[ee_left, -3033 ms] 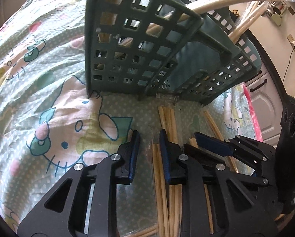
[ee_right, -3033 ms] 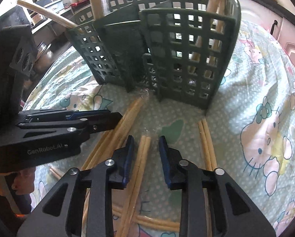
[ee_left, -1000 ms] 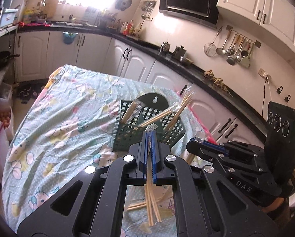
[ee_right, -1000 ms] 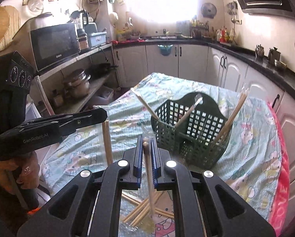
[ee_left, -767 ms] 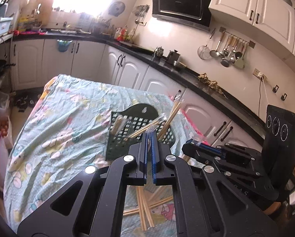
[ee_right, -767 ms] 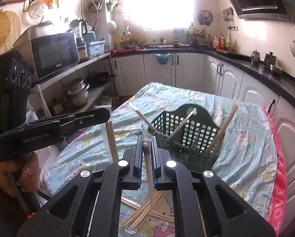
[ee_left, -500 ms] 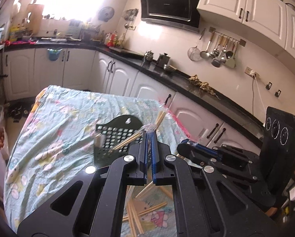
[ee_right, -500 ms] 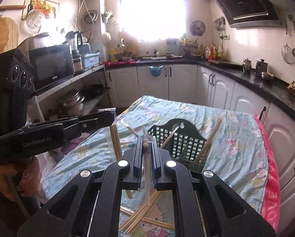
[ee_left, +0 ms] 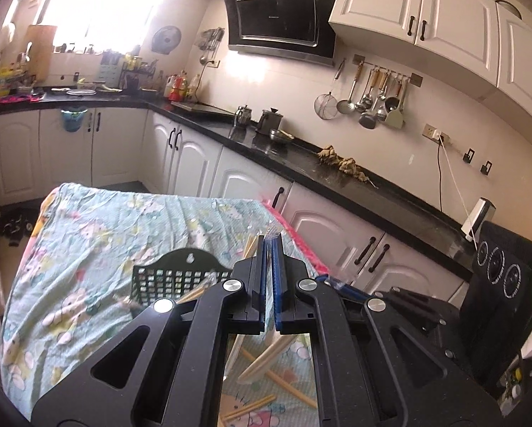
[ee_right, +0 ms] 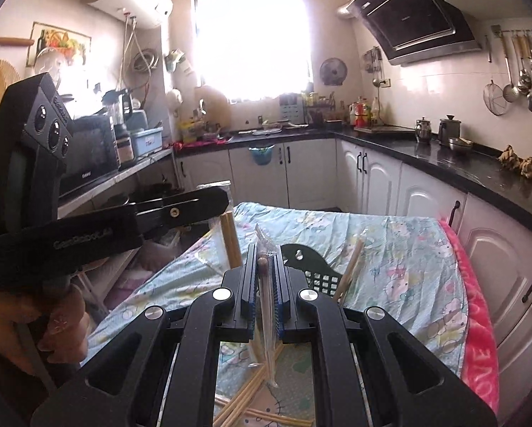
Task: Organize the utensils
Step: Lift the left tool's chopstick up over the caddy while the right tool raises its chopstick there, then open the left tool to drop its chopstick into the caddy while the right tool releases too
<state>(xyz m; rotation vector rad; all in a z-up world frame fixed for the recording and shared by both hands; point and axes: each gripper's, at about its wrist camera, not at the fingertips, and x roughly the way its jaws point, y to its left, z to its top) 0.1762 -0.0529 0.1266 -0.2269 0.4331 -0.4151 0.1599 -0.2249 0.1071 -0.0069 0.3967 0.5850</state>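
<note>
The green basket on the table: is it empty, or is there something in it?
Not empty. The basket stands upright on the cloth, and wrapped chopsticks lean out over its rim.

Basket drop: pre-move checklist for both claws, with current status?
1. Left claw shut on a wrapped chopstick pair: ok.
2. Right claw shut on its own wrapped pair: ok.
3. Basket upright on the cloth: ok.
4. Free room in the basket: cannot tell, claws hide most of it; some sticks already stand inside.
5. Both held pairs hang clear of the loose chopsticks on the cloth: ok.
6. Claws apart from each other: ok.
</note>
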